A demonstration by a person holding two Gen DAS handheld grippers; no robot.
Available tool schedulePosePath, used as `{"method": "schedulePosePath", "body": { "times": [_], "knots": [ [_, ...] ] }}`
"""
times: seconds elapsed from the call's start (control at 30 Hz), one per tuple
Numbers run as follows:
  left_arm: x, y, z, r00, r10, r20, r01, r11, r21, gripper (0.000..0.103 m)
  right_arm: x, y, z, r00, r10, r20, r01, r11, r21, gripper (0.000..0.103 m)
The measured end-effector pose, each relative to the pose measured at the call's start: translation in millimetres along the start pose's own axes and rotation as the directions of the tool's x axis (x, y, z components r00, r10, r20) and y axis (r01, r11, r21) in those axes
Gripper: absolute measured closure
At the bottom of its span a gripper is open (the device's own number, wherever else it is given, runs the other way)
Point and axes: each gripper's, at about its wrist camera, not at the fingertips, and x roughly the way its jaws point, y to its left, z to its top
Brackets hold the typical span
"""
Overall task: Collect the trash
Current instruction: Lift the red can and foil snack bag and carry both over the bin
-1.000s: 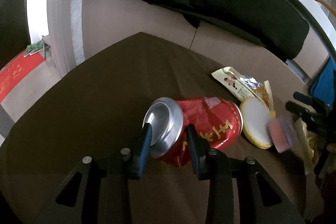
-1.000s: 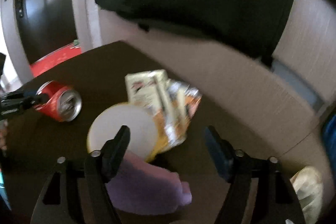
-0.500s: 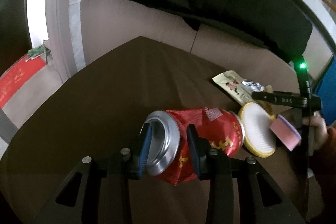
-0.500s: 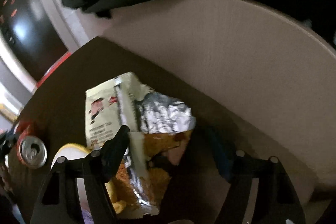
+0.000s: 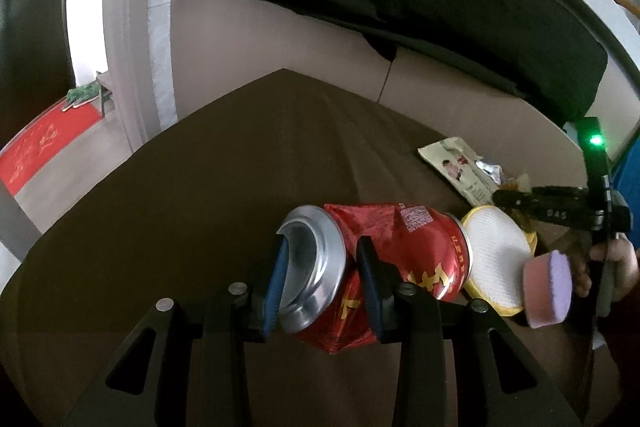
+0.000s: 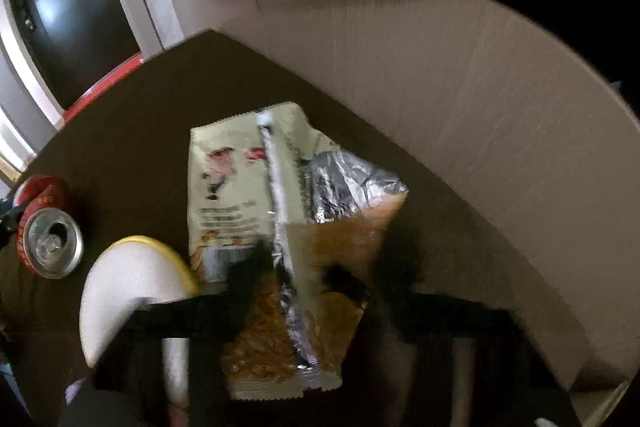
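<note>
Brown table [image 5: 200, 227]: left gripper [image 5: 324, 279] clamps dented red can [image 5: 400, 247]; right gripper [image 6: 296, 275], blurred, jaws just closing, prob. pinching snack wrapper [image 6: 248, 187].

Your left gripper [image 5: 324, 279] pinches the crushed end of the red can [image 5: 384, 259] lying on its side on the brown table [image 5: 200, 207]. Toward the table's right edge lie a white round pad [image 5: 496, 259], a purple sponge [image 5: 550, 287] and a snack wrapper [image 5: 456, 167], with your right gripper [image 5: 520, 201] over them.
</note>
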Motion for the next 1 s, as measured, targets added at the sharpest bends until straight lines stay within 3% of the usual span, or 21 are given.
{"method": "schedulePosePath", "body": {
  "times": [0.07,0.27,0.4,0.53,0.83,1.0],
  "knots": [
    [0,0,-2,1.000,0.004,0.003,-0.004,1.000,-0.004,0.066,-10,0,-2,1.000,0.019,0.021,-0.019,1.000,0.025,0.087],
    [8,0,-4,0.999,0.036,-0.007,-0.036,0.998,-0.050,0.058,-74,19,-11,0.980,-0.053,0.190,0.052,0.999,0.010,0.089],
    [9,2,0,0.999,0.046,-0.012,-0.047,0.995,-0.084,0.061,-124,22,-13,0.956,-0.070,0.285,0.070,0.997,0.011,0.089],
    [-2,-6,5,0.996,0.086,0.037,-0.085,0.995,-0.048,0.072,-154,27,-21,0.941,-0.106,0.321,0.113,0.994,-0.006,0.089],
    [-56,-44,24,0.977,0.083,0.198,-0.090,0.996,0.025,0.073,-205,17,-45,0.918,-0.146,0.369,0.140,0.989,0.042,0.089],
    [-92,-77,30,0.954,0.059,0.295,-0.090,0.992,0.092,0.074,-220,10,-56,0.905,-0.165,0.392,0.155,0.986,0.056,0.089]
  ]
}}
